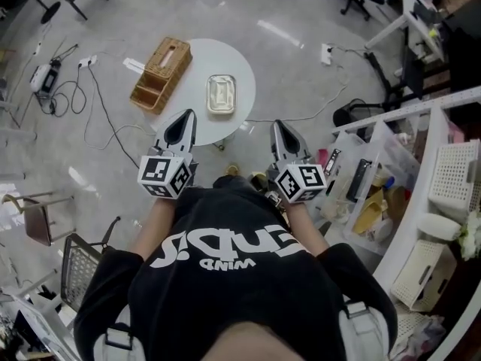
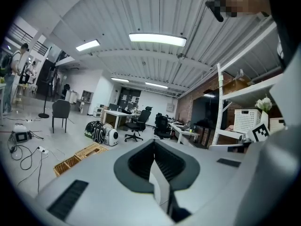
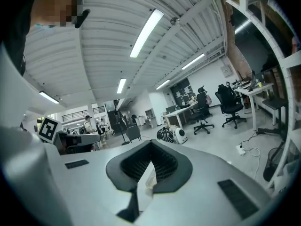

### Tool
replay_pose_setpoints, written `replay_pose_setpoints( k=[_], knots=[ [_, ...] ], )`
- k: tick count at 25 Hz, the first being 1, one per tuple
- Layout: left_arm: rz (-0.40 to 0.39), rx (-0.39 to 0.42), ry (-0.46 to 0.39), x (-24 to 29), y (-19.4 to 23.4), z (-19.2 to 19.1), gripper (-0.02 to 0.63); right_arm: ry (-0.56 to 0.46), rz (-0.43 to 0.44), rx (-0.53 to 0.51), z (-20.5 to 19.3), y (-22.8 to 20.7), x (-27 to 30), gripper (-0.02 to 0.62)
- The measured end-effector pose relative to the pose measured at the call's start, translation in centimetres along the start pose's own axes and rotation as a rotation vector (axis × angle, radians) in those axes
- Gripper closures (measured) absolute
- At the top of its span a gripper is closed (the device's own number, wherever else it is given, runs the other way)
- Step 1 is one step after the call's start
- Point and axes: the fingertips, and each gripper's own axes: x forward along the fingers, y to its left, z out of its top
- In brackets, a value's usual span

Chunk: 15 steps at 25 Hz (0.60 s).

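My left hand-held gripper (image 1: 188,114) and right hand-held gripper (image 1: 279,125) were closed, holding nothing, round white surface (image 1: 244,77) bore wicker box (image 1: 161,74) and metal tin (image 1: 221,94), cables (image 1: 90,107) crossed grey floor (image 1: 301,74)

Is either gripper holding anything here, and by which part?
Nothing is held. The left gripper and the right gripper both have jaws closed on each other with nothing between, near the round white table.

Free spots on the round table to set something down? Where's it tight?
Bare: the table's far arc beyond the tin, the strip between basket and tin, and the near edge between tin and left tongs. Tight: the left rim, where the basket overhangs. Bins crowd the right side, off the table.
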Motion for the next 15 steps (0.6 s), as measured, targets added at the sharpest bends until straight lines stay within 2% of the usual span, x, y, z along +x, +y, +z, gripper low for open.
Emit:
replay_pose_setpoints(
  k=[7,13,15],
  knots=[
    [0.007,0.002,-0.003,2.0,0.7,1.1,0.604,0.0,0.051,0.018,0.3,-0.1,3.1,0.597],
    [-0.004,0.012,0.019,3.2,2.6,1.6,0.603,-0.014,0.012,0.026,0.9,-0.1,4.8,0.597],
    [-0.016,0.01,0.023,3.5,3.2,1.7,0.582,-0.024,0.0,0.025,1.0,-0.2,5.2,0.597]
  ],
)
